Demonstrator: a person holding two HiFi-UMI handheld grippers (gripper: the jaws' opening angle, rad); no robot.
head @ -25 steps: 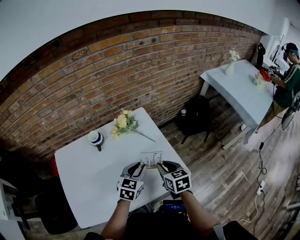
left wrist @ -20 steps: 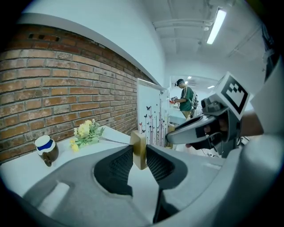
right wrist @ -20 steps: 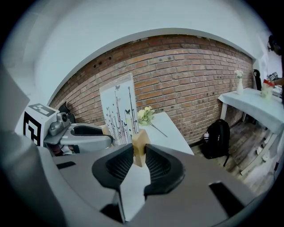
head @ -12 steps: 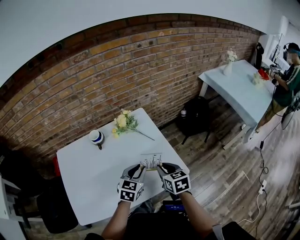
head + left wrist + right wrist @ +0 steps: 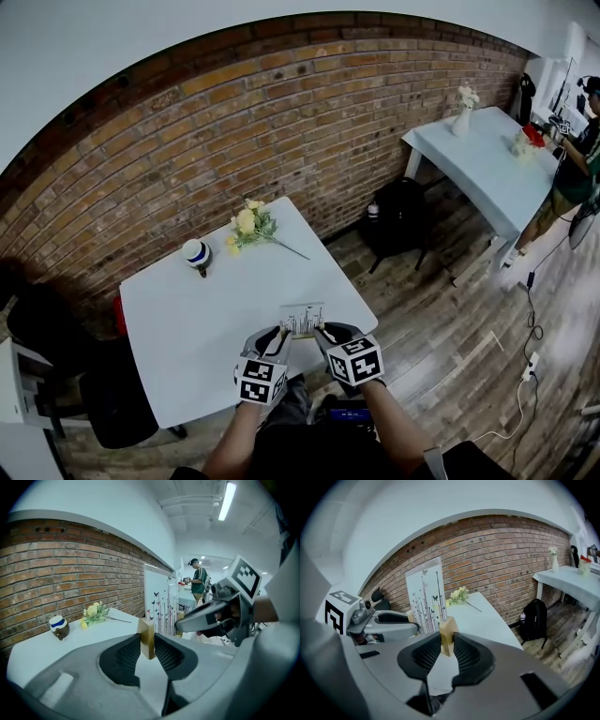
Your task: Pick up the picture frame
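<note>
Grey moulded left tool and right tool, ribbed black pads, white cube with black square markers on each, dark clothing

The surface lies bare ahead of the frame, with only a cup and flowers near its far edge by the brick wall.
</note>
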